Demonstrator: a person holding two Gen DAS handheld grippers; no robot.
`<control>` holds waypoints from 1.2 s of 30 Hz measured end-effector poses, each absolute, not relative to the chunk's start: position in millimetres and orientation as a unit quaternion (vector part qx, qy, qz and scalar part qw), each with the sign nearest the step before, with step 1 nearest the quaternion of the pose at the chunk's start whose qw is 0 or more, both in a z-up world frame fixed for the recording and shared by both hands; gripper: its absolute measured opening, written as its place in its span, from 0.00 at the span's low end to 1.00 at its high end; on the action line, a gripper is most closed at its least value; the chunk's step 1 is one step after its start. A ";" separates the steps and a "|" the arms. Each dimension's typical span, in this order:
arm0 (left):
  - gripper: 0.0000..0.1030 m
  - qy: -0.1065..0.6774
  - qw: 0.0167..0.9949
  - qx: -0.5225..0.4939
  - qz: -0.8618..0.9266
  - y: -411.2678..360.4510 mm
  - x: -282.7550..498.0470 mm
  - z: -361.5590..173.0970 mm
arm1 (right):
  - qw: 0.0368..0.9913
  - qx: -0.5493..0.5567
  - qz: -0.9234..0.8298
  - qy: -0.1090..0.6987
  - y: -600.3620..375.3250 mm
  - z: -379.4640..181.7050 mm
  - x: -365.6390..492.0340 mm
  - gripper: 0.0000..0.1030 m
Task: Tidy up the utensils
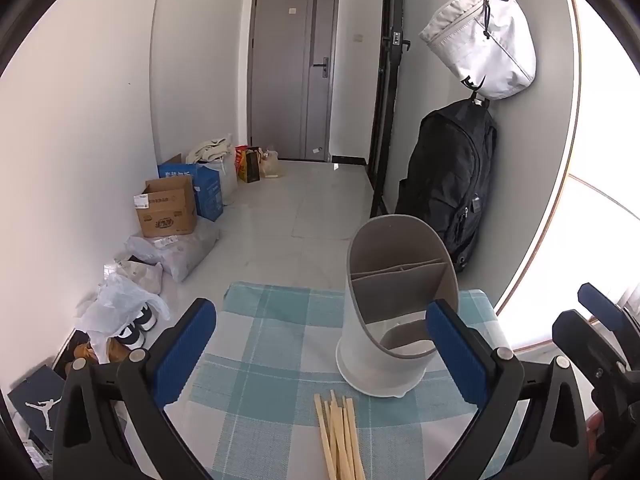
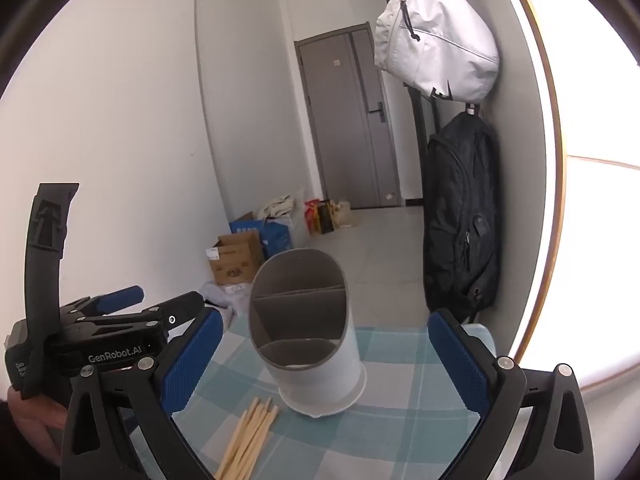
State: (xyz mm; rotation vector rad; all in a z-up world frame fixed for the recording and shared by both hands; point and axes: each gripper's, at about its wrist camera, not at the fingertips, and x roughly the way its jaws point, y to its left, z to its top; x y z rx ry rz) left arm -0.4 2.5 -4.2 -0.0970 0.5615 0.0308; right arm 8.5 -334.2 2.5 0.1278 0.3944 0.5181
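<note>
Your left gripper (image 1: 320, 344) has its blue-padded jaws spread wide with nothing between the pads. Seen from its camera, the utensil holder (image 1: 394, 312) stands upright on the checked cloth (image 1: 260, 320) at about one o'clock, its slanted mouth showing grey dividers inside; none of the compartments visibly holds anything. The bundle of chopsticks (image 1: 340, 436) lies flat on the cloth at six o'clock, just in front of the holder's base and not touching it, as far as you can see.

Your right gripper (image 2: 325, 354) is likewise wide open and empty. From its camera the holder (image 2: 308, 332) sits dead ahead at twelve o'clock between the two pads but beyond them, and the chopsticks (image 2: 250, 436) fan out at seven o'clock, near the holder's base. The left gripper shows at nine o'clock in this view.

A white bag (image 2: 436, 36) and a black backpack (image 2: 460, 216) hang on the wall at two o'clock.
</note>
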 end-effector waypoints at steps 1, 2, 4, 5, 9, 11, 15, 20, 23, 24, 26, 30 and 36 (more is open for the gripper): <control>0.99 0.277 0.959 -0.049 0.016 3.4 -0.5 -4.6 | 0.945 0.068 0.254 0.195 -334.6 2.4 9.1 1.00; 0.99 0.278 0.959 -0.049 0.014 4.3 -0.4 -5.1 | 0.945 0.068 0.254 0.194 -334.5 2.7 9.3 1.00; 0.99 0.279 0.959 -0.049 0.014 3.2 -0.9 -4.0 | 0.945 0.068 0.255 0.194 -334.0 3.1 10.5 1.00; 0.99 0.279 0.959 -0.049 0.014 3.4 -0.9 -4.0 | 0.945 0.068 0.255 0.193 -333.6 3.3 11.4 1.00; 0.99 0.279 0.959 -0.051 0.017 3.7 -1.2 -3.4 | 0.946 0.068 0.254 0.189 -337.3 1.5 7.3 1.00; 0.99 0.278 0.959 -0.052 0.017 4.0 -1.6 -3.1 | 0.946 0.069 0.255 0.187 -339.7 2.4 7.8 1.00; 0.99 0.279 0.959 -0.048 0.018 1.4 -0.7 -3.9 | 0.947 0.066 0.254 0.188 -335.9 2.4 9.3 1.00; 0.99 0.276 0.960 -0.053 0.013 3.2 -1.2 -3.4 | 0.946 0.061 0.255 0.190 -334.0 1.5 9.0 1.00; 0.99 0.276 0.960 -0.053 0.014 3.8 -0.8 -3.2 | 0.947 0.062 0.255 0.187 -334.8 1.9 8.4 1.00; 0.99 0.277 0.959 -0.055 0.014 4.5 -0.4 -3.5 | 0.946 0.062 0.256 0.187 -334.5 1.9 8.8 1.00; 0.99 0.278 0.959 -0.055 0.016 5.2 0.2 -3.9 | 0.947 0.060 0.255 0.186 -333.7 1.3 8.5 1.00; 0.99 0.275 0.960 -0.043 0.014 1.3 1.3 -5.0 | 0.946 0.059 0.257 0.186 -333.0 1.1 8.6 1.00; 0.99 0.280 0.959 -0.043 0.016 0.1 2.8 -7.8 | 0.946 0.057 0.258 0.189 -332.3 0.5 9.1 1.00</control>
